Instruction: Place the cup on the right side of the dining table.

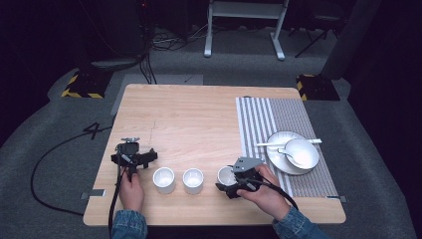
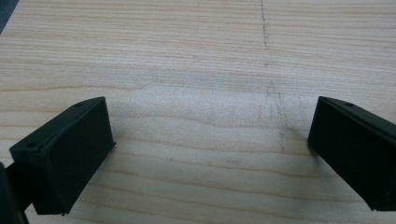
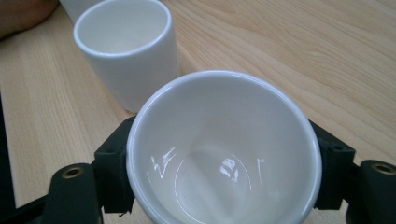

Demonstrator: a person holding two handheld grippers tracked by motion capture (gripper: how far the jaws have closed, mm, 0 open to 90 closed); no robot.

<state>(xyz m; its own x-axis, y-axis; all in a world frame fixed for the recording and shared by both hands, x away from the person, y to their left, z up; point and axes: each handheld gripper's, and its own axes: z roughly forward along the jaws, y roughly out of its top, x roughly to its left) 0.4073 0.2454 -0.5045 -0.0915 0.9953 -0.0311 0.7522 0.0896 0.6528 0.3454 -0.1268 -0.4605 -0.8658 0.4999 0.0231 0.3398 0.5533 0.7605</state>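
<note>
While my right gripper (image 1: 234, 185) is clamping the white cup (image 3: 224, 149), jaws pressing its wall from both sides, I'm holding it near the front edge of the table (image 1: 199, 114), rt of the other two cups. From the right gripper view I'm looking straight into it & it's empty. Can't tell whether its base is sitting on the wood or lifted a bit. Just beyond it the middle cup (image 3: 126, 51) is standing upright, close but not touching; the far-left cup (image 1: 163, 179) is lining up w/ it in a row. My left gripper (image 2: 205, 154) is idling w/ jaws wide apart over bare wood, holding nothing, left of the row.

Off to the rt, the striped mat (image 1: 278, 124) is carrying a plate (image 1: 274, 158) w/ a bowl (image 1: 301, 152) & spoon (image 1: 288, 155).

Judging by this, I'm in the grasp/move step on the rt-most cup. Next move is needing a steady, level carry, keeping clear of the neighbour cup.
</note>
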